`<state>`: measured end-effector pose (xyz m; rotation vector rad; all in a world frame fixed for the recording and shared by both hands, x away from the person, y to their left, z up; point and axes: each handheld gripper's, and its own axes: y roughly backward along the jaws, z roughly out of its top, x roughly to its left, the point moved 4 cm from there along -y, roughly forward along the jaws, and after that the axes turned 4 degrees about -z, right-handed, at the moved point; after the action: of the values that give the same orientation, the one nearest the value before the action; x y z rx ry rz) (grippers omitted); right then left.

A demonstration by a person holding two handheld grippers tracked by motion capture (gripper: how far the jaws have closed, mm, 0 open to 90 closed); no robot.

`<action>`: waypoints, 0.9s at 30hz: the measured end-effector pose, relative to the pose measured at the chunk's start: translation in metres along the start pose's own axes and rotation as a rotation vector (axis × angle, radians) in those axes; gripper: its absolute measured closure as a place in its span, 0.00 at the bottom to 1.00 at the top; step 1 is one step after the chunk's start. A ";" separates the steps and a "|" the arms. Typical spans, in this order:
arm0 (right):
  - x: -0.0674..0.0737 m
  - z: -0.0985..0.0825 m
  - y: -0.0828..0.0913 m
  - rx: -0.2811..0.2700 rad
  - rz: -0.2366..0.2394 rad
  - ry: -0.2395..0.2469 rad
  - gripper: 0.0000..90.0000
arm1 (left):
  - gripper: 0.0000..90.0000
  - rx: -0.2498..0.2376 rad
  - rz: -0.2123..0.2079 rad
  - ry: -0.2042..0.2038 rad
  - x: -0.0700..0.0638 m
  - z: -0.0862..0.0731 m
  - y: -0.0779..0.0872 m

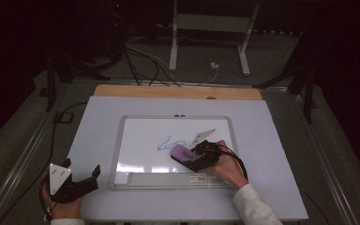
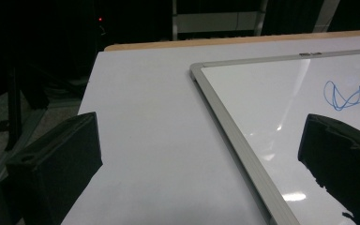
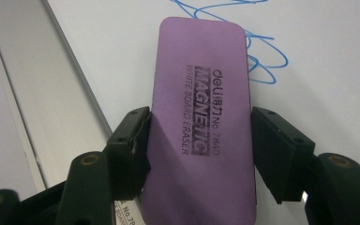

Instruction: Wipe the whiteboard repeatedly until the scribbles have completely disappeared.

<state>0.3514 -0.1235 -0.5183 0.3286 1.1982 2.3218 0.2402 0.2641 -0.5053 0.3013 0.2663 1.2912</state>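
Note:
A whiteboard (image 1: 117,154) with a grey metal frame lies on the white table cover. A blue scribble (image 1: 168,143) is drawn near its middle. My right gripper (image 1: 193,157) is over the board just right of the scribble, shut on a purple magnetic eraser (image 1: 183,153). In the right gripper view the eraser (image 3: 201,117) stands lengthwise between my pads, its far end at the blue scribble (image 3: 262,61). My left gripper (image 1: 95,178) rests at the front left of the table, off the board, open with nothing between its fingers. Its own view shows the board's frame (image 2: 234,131) and the scribble (image 2: 347,96) ahead.
The white cover (image 1: 272,140) overhangs a wooden tabletop (image 1: 178,91) at the back. Beyond the table, a metal stand (image 1: 173,47) and cables (image 1: 140,65) sit on the dark floor. A pen tray (image 1: 168,178) runs along the board's near edge.

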 end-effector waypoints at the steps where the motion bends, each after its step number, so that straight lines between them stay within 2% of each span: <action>1: 0.000 0.000 0.000 0.002 -0.001 0.000 0.45 | 0.01 0.000 0.000 0.000 0.000 0.000 0.000; 3: 0.001 0.001 -0.001 0.003 -0.005 0.002 0.43 | 0.01 0.000 0.000 0.000 0.000 0.000 0.000; 5: 0.003 0.002 -0.001 0.000 -0.009 0.008 0.34 | 0.01 0.000 0.000 -0.001 0.000 0.000 0.000; 8: 0.005 0.007 -0.003 -0.017 -0.030 -0.007 0.28 | 0.01 0.004 -0.001 -0.004 -0.001 0.000 -0.001; 11: 0.006 0.011 -0.008 -0.020 -0.025 -0.021 0.32 | 0.01 0.000 0.000 -0.002 -0.001 0.000 0.000; 14: 0.009 0.012 -0.013 -0.012 -0.017 -0.014 0.45 | 0.01 0.002 -0.001 -0.002 0.000 0.000 0.000; 16: 0.012 0.012 -0.013 -0.008 -0.036 0.000 0.45 | 0.01 0.002 -0.002 -0.002 0.000 0.000 0.000; 19: 0.011 0.013 -0.013 0.006 -0.037 0.003 0.46 | 0.01 0.003 -0.002 -0.004 0.000 0.000 -0.001; 22: 0.006 0.013 -0.013 0.015 -0.062 -0.043 0.46 | 0.01 -0.001 -0.001 0.000 0.000 0.000 0.000; 27: -0.016 0.009 -0.011 0.023 -0.162 -0.162 0.46 | 0.01 -0.001 -0.001 0.001 0.000 0.000 0.000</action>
<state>0.3724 -0.1203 -0.5214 0.4037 1.1295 2.1016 0.2400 0.2641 -0.5051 0.3001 0.2669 1.2904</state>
